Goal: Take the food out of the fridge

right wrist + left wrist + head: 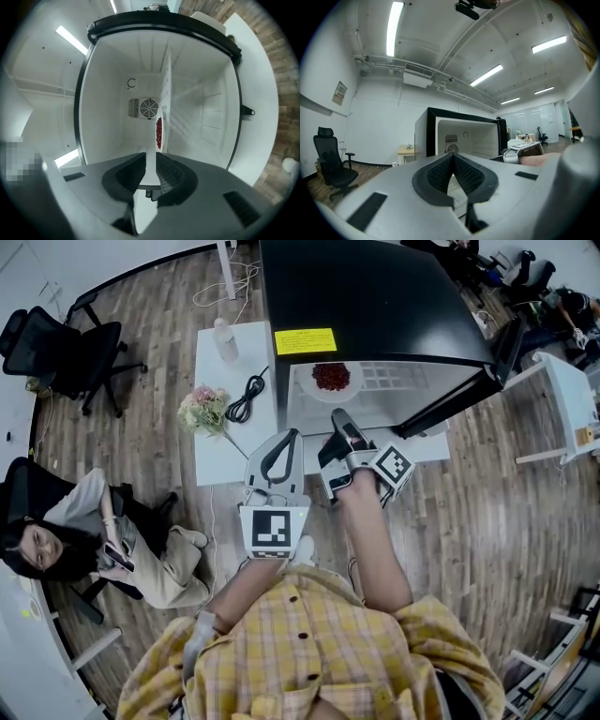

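Note:
The black fridge (375,296) stands open, and on its white shelf (398,376) sits a white plate (349,390) with red food (330,376). My right gripper (339,418) reaches to the plate's near rim, rolled onto its side. In the right gripper view the plate (151,161) appears edge-on, its rim lying between the parted jaws of the right gripper (150,177), which is open; the red food (158,133) lies further in. My left gripper (292,434) hangs shut and holds nothing in front of the fridge's left side. The left gripper (453,157) points level at the fridge (464,136).
A white side table (214,456) left of the fridge holds a bottle (225,338), a black cable (246,399) and flowers (204,409). A person (84,531) sits at the left near an office chair (66,348). Another white table (572,399) stands at the right.

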Tool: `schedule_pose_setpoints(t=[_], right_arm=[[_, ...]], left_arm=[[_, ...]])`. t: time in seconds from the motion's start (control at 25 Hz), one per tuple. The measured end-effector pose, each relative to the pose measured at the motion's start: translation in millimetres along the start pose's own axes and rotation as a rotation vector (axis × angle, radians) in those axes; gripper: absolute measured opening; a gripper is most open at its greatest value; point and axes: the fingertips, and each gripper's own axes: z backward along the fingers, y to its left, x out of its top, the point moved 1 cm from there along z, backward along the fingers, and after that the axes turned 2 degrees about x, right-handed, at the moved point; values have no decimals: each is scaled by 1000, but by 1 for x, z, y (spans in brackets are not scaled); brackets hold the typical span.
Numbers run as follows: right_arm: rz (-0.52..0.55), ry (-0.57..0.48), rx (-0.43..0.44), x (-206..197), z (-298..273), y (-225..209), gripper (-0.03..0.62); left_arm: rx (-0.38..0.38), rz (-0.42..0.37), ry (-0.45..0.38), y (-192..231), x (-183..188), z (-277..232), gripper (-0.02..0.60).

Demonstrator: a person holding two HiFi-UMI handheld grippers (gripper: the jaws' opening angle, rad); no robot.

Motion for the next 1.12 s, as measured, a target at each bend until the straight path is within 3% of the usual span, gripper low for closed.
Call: schedule_pose_setpoints(t=[0.24,0.72,0.88,0.96,1.12], right_arm=[[-89,-18,-20,8,-19,-13,82],[-125,-73,-34,29,-41,-22,120],[-134,-76,-61,31,-44,-28,93],[-128,-78,-69,30,-45,-30,34],[-119,-93,-87,29,-41,-30,21]], left_arm=[[4,-1,2,4,0,-4,8],[15,-11,10,13,-1,-5,8],[23,-16,8,14,-2,-5,8],[26,-16,8,15,-3,-4,8],[29,-14,8,16,-3,-2,8]])
